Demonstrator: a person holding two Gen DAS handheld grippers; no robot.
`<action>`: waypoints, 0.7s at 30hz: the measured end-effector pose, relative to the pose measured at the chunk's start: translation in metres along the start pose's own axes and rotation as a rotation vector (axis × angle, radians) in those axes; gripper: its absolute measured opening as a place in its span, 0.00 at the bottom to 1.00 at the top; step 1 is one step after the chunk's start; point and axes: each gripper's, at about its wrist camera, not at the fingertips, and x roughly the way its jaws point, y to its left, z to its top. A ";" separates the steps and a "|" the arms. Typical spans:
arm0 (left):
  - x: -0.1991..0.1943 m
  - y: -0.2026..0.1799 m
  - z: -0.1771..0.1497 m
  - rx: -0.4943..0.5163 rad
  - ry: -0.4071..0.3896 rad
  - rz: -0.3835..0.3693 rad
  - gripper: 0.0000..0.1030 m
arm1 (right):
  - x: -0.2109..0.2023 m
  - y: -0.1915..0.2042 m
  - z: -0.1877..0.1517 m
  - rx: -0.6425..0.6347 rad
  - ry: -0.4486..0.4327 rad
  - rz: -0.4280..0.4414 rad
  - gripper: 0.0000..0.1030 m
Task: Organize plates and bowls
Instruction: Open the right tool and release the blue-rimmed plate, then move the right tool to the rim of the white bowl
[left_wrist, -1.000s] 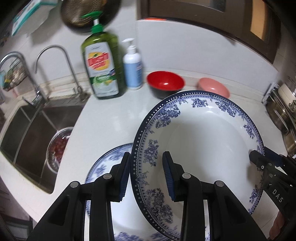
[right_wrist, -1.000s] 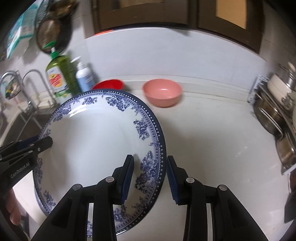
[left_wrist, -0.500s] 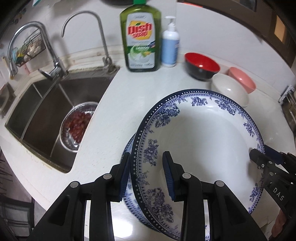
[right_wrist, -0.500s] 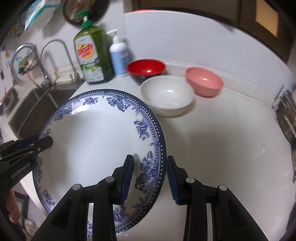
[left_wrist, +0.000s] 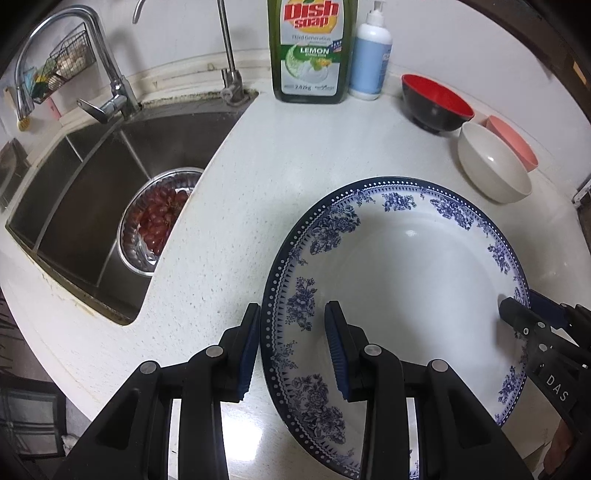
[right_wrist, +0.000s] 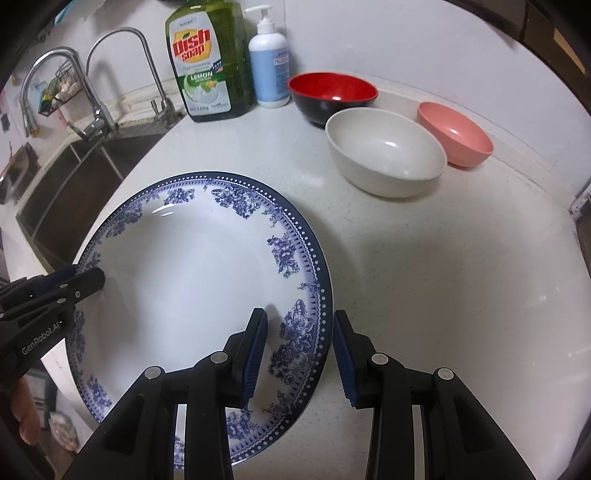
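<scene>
A large white plate (left_wrist: 406, 277) with a blue flower rim hangs low over the white counter, held from two sides. My left gripper (left_wrist: 293, 321) is shut on its left rim, one pad above and one below. My right gripper (right_wrist: 299, 325) is shut on the opposite rim of the plate (right_wrist: 192, 277). Each view shows the other gripper's tip on the far rim: the right gripper (left_wrist: 517, 310) and the left gripper (right_wrist: 92, 277). Behind stand a red-and-black bowl (right_wrist: 332, 92), a white bowl (right_wrist: 384, 155) and a pink bowl (right_wrist: 454, 133). What lies under the plate is hidden.
A steel sink (left_wrist: 92, 206) on the left holds a metal bowl of red fruit (left_wrist: 159, 218). A green dish soap bottle (left_wrist: 314, 48) and a white pump bottle (left_wrist: 369, 55) stand at the back wall beside the faucet (left_wrist: 110, 85). The counter edge (left_wrist: 55, 332) runs near the plate.
Both grippers carried the plate down and toward the sink side. A second blue plate that showed beneath it is now covered. The white bowl came into view.
</scene>
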 end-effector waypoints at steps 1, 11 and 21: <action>0.002 0.001 -0.001 -0.001 0.003 0.001 0.34 | 0.003 0.001 0.000 -0.002 0.007 0.001 0.36; 0.012 0.000 -0.005 0.005 0.028 -0.005 0.34 | 0.014 0.009 0.000 -0.048 0.032 -0.027 0.36; 0.001 -0.004 0.001 0.044 -0.029 0.032 0.63 | 0.011 0.004 0.003 -0.041 0.009 -0.023 0.51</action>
